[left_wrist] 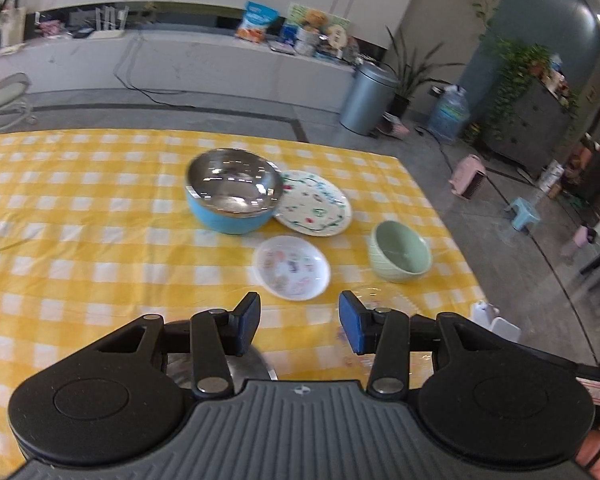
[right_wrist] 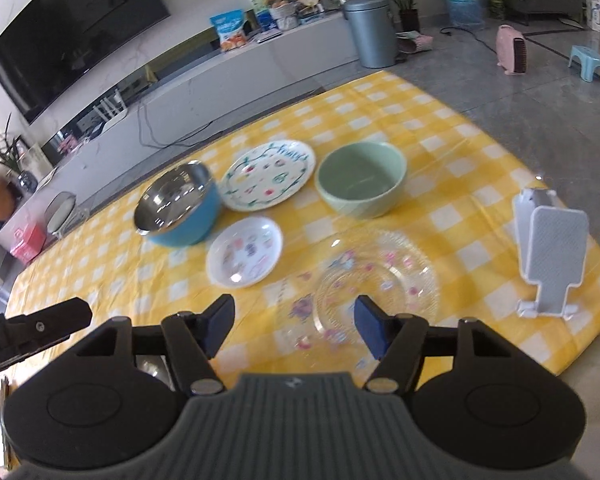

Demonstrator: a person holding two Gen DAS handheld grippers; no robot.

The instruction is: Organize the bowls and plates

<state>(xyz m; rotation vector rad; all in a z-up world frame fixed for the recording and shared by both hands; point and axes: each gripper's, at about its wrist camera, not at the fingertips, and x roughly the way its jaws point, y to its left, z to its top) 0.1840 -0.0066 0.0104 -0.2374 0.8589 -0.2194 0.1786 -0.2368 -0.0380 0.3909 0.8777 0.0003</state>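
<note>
On the yellow checked tablecloth (left_wrist: 80, 208) stand a blue bowl with a steel inside (left_wrist: 232, 196) (right_wrist: 178, 204), a painted plate (left_wrist: 314, 204) (right_wrist: 268, 174) touching it, a small white plate (left_wrist: 292, 268) (right_wrist: 244, 252) and a green bowl (left_wrist: 400, 250) (right_wrist: 360, 178). A clear glass plate with pink flowers (right_wrist: 376, 284) lies nearest. My left gripper (left_wrist: 299, 304) hangs open above the cloth, just short of the small white plate, with nothing between its fingers. My right gripper (right_wrist: 295, 306) is open over the near edge of the glass plate, holding nothing.
A white plastic stand (right_wrist: 552, 256) (left_wrist: 496, 320) sits near the table's right edge. Something shiny and steel (left_wrist: 220, 364) is half hidden under the left gripper. The table's edge drops to a grey floor with a bin (left_wrist: 366, 96) and a low counter (left_wrist: 220, 60) behind.
</note>
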